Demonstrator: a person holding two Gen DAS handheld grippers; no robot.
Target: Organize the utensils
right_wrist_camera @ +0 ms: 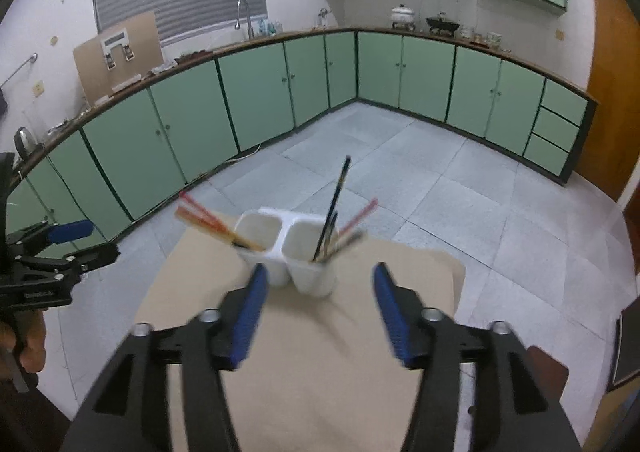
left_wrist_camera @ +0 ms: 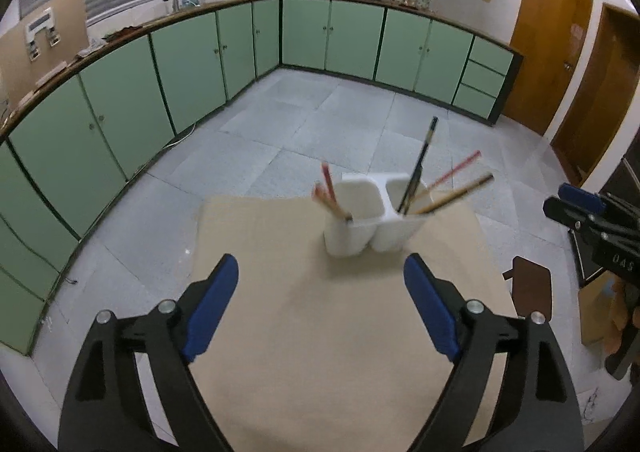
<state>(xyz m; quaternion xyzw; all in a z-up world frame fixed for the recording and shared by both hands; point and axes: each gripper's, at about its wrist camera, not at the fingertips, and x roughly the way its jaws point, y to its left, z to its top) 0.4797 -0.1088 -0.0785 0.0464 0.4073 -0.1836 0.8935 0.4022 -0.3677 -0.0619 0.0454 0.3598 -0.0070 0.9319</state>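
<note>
Chopsticks point(left_wrist_camera: 448, 188) stand in a white two-cup holder point(left_wrist_camera: 372, 216) on the far part of the tan counter point(left_wrist_camera: 312, 332), ahead of both tools. The left tool point(left_wrist_camera: 320, 272) hovers over the counter with its blue fingers point(left_wrist_camera: 212, 308) spread wide and nothing between them. The right tool point(right_wrist_camera: 318, 280) is likewise spread and empty, its left finger point(right_wrist_camera: 250, 316) overlapping the holder's near edge in the right wrist view; contact cannot be told through the blur. In the holder's left cup lean reddish chopsticks point(left_wrist_camera: 330, 192). Its right cup holds a dark pair point(left_wrist_camera: 420, 164) standing tallest, plus red and brown ones fanned rightward. Beyond the counter lie a grey tiled floor point(left_wrist_camera: 304, 120) and green cabinets point(left_wrist_camera: 192, 64).
</note>
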